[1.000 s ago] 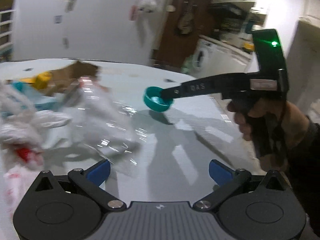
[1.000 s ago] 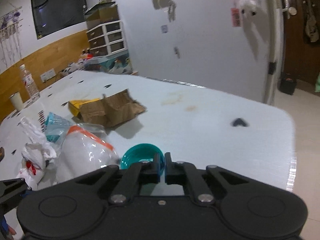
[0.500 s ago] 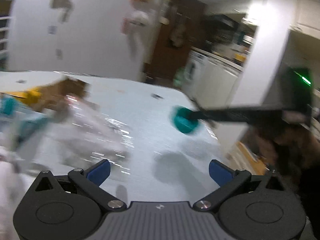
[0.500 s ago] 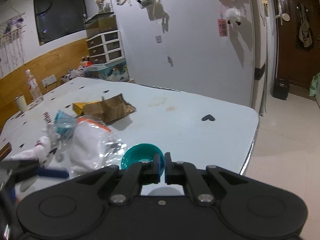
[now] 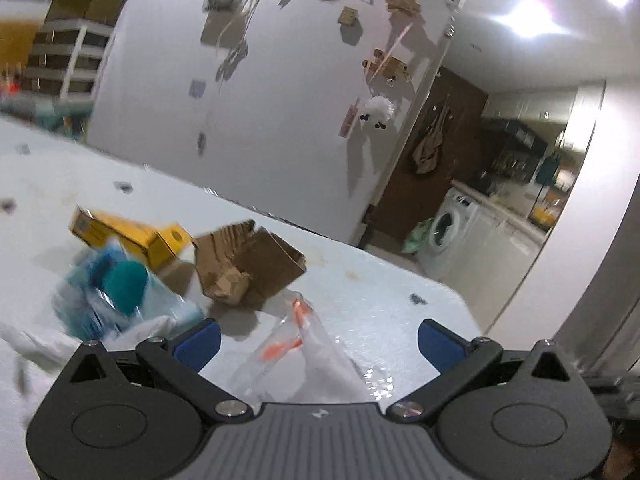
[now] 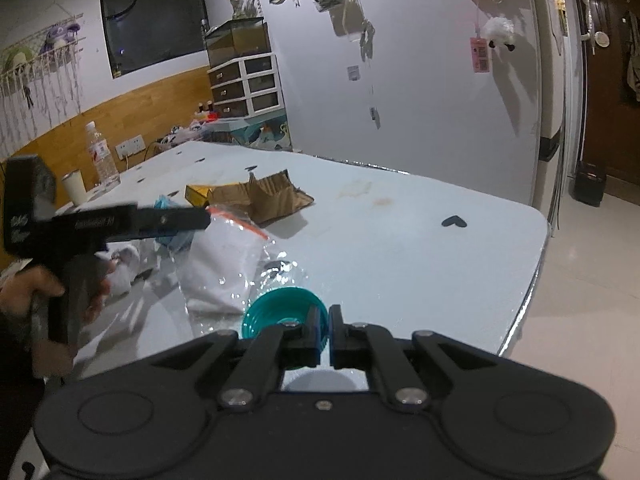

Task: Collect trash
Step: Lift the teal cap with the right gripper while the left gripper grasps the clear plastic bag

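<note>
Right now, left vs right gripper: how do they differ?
The left gripper has its blue-padded jaws spread wide and empty; the right gripper is shut on the rim of a teal cap. The left gripper hangs over the clear plastic bag; the right is nearer the table edge. Both are black handheld units pointing across the table.

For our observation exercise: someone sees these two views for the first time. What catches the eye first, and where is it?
First, the teal lid, pinched at its rim by the shut right tool low in the right wrist view. Behind it a clear plastic bag lies on the white table, with torn brown cardboard and a yellow box further back. The left tool stands open just above the bag.
</note>
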{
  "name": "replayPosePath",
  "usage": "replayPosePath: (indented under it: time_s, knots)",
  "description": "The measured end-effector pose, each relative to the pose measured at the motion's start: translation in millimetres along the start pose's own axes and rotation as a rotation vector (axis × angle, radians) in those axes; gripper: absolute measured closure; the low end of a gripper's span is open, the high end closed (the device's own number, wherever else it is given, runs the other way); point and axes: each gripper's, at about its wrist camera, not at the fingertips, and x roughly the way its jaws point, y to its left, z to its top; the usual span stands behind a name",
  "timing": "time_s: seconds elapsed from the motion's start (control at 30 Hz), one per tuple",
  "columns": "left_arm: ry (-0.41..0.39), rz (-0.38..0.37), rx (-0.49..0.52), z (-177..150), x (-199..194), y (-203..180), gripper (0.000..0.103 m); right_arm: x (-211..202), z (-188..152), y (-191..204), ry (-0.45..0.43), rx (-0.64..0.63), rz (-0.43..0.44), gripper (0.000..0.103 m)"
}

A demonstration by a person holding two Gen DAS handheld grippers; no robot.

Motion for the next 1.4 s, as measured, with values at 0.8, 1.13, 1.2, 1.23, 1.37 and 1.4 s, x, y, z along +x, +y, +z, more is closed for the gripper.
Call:
replayPosePath:
  time_s: [0.8,1.13,1.2,1.23,1.37,1.4]
  knots:
    - [0.100,-0.215,-0.132,-29.0,11.3,-45.0,0.001,-18.1,-22.8,-32.7,0.066,0.017,0.028,0.076]
    - [0.056,-0.164,-0.244,-26.6,32.7,-33.9,0.025,-8.2,-26.3,-12.6,0.058,-0.066,0.061,0.028]
    - [0.061,-0.147,-0.255,-27.5,37.1,-33.5,0.030,-4.1,-27.2,-7.2,0.068,-0.091,0.066,0.027]
    - [0.061,-0.137,-0.258,-27.8,38.2,-33.4,0.035,-1.7,-27.8,-4.7,0.075,-0.101,0.065,0.027]
    - [0.060,-0.110,-0.280,-28.3,40.1,-29.8,0.049,4.1,-29.7,2.8,0.084,-0.146,0.026,0.031]
    - [0.060,-0.098,-0.282,-28.7,40.0,-29.2,0.057,4.3,-29.5,4.3,0.083,-0.151,0.019,0.036]
